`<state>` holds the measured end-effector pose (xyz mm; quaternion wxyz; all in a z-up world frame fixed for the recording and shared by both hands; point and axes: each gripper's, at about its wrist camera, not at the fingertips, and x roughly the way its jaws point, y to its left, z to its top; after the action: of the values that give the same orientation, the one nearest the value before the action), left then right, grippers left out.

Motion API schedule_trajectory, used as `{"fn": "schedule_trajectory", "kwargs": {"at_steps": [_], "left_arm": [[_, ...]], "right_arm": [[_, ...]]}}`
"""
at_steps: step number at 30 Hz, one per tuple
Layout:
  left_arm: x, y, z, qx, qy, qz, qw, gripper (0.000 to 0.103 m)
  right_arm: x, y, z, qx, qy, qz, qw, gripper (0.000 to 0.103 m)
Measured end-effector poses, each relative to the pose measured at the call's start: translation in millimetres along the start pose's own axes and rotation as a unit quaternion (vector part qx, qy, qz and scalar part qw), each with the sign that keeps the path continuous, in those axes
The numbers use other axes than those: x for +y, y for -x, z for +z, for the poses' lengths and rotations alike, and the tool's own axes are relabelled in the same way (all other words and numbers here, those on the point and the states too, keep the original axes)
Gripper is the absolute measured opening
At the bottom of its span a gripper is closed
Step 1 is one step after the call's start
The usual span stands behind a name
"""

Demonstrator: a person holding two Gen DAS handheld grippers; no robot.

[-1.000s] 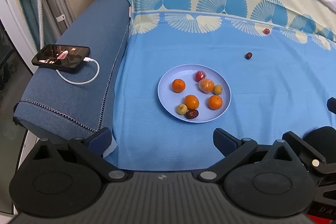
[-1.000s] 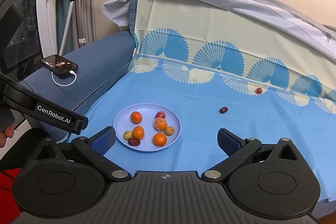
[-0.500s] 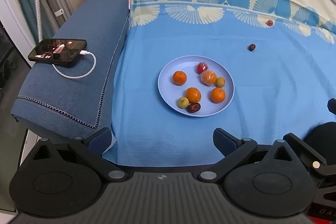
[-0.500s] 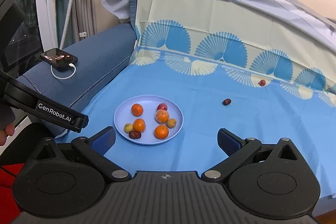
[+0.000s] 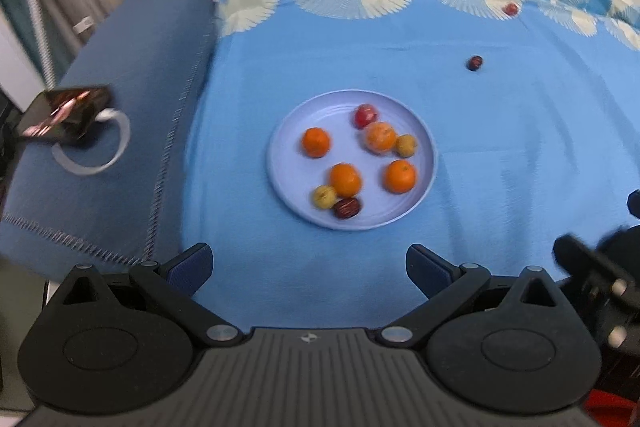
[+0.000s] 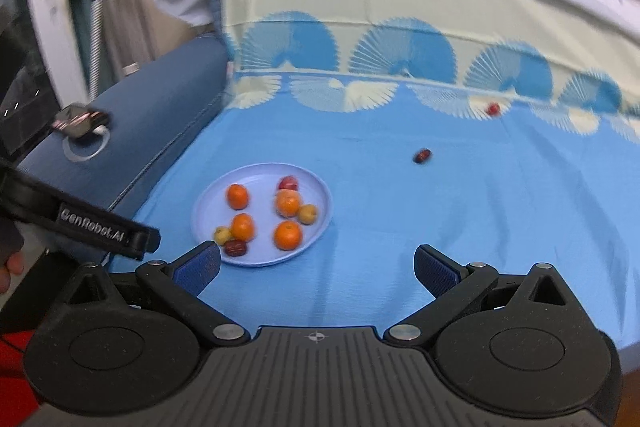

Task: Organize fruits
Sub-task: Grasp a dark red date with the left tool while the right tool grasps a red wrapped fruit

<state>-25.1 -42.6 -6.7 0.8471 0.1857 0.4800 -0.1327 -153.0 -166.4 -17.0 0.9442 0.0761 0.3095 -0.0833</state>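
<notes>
The left gripper hung above the near edge of the blue cloth, its 2 fingers spread wide and released, nothing between them. The right gripper was likewise released, fingers wide apart and empty, above the same cloth.

In the left wrist view, the lavender plate lay on the cloth straight ahead at 12 o'clock from the left gripper. On it sat 4 oranges: 1 at 10 o'clock on the plate, 1 near the centre toward 1 o'clock, 1 at 6 o'clock, and 1 at 4 o'clock. A red fruit touched the 1 o'clock orange on its far side, and a yellowish fruit sat just beside that orange at 3 o'clock. A second yellowish fruit and a dark red date lay against the 6 o'clock orange near the plate's front rim.

2 fruits lay off the plate, well apart from it: a dark date on the cloth at 1 o'clock, and a small red fruit farther back at 1 o'clock on the fan pattern.

A phone with a white cable rested on the denim armrest at 9 o'clock. Both views were motion-blurred.
</notes>
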Motion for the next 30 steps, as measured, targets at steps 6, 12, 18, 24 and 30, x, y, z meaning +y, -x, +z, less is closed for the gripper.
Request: {"fn": "schedule_trajectory", "kwargs": {"at_steps": [6,12,18,24,30], "left_arm": [[-48,-33,54,0.026,-0.025,-0.038,0.9986,0.103],[-108,-80,123,0.020,-0.064,-0.061,0.9959,0.103],[-166,-149,180,-0.009,-0.102,-0.124,0.9870,0.103],[-205,-225,219,-0.020,-0.147,-0.129,0.9805,0.103],[-220,-285,236,-0.012,-0.198,-0.141,0.9699,0.103]], "right_arm": [[-65,-23,17,0.001,-0.066,-0.051,0.997,0.102],[-137,-68,49,-0.004,-0.082,-0.099,0.992,0.102],[-213,-152,96,-0.031,-0.078,-0.161,0.983,0.102],[-274,-268,145,-0.047,-0.080,-0.161,0.983,0.102],[-318,-379,189,-0.071,-0.065,-0.181,0.979,0.102]]}}
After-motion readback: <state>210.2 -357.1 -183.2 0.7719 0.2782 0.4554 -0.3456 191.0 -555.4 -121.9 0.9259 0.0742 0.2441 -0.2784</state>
